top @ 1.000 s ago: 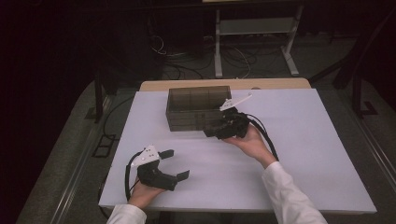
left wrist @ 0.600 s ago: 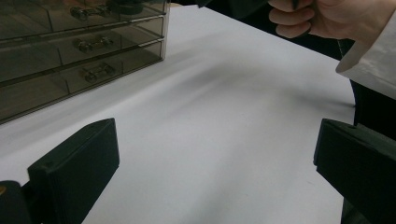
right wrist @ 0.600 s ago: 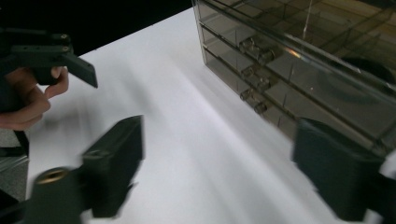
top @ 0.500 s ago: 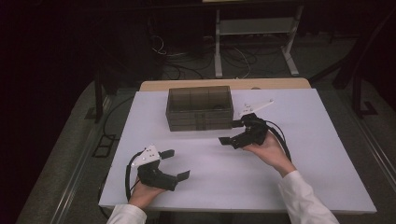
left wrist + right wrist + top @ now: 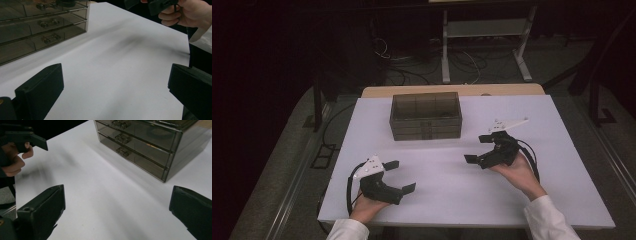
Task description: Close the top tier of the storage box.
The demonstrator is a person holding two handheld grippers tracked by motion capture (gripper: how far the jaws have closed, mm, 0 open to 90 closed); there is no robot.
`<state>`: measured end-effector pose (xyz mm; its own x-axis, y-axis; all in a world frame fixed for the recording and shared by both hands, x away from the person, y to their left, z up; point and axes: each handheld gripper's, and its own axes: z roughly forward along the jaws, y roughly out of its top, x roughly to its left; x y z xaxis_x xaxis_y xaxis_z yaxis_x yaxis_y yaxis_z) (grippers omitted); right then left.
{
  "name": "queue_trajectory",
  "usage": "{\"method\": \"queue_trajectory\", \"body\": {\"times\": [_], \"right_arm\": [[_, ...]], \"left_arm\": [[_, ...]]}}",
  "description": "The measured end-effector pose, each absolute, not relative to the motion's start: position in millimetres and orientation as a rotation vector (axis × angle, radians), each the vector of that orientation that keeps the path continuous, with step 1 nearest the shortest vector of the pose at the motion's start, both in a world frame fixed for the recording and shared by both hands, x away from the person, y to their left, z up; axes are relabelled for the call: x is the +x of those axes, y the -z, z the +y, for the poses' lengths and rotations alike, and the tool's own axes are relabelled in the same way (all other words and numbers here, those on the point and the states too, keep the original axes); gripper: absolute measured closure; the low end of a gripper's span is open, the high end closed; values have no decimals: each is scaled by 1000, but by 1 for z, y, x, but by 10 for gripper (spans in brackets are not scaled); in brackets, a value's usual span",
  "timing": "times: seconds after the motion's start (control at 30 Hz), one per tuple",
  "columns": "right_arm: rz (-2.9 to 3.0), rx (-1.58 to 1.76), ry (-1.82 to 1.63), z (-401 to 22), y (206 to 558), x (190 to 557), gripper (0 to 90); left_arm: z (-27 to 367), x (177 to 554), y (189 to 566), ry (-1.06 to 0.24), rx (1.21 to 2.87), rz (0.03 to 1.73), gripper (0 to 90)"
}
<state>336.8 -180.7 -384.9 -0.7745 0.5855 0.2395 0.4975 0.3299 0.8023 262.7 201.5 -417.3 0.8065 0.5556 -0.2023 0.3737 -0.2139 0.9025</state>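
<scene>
A: White surface (image 5: 512, 210), dark room. Smoky translucent plastic three-drawer box (image 5: 426, 116) at the far middle; no readable writing.

B: Left tongs (image 5: 401, 176) wide, empty. Right tongs (image 5: 481, 148) just opened wide, empty, near the box's right.

Right claw (image 5: 117, 212) wide open over white table (image 5: 100, 195), smoky drawer box (image 5: 145, 147) ahead, left claw (image 5: 25, 137) far left

From my screen, the drawer box (image 5: 42, 30) runs off the left gripper view's edge at ten o'clock, its top drawer cut away. At one o'clock the right gripper (image 5: 160, 5) is cropped. I can't make out what lies inside the smoky drawers (image 5: 135, 147).
</scene>
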Motion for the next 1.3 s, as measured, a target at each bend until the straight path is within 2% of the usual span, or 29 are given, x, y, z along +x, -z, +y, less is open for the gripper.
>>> {"method": "queue_trajectory", "body": {"times": [1.3], "right_arm": [[2285, 1128, -1467, -270, 412, 260, 1]], "left_arm": [[202, 262, 416, -199, 1826, 713, 0]]}}
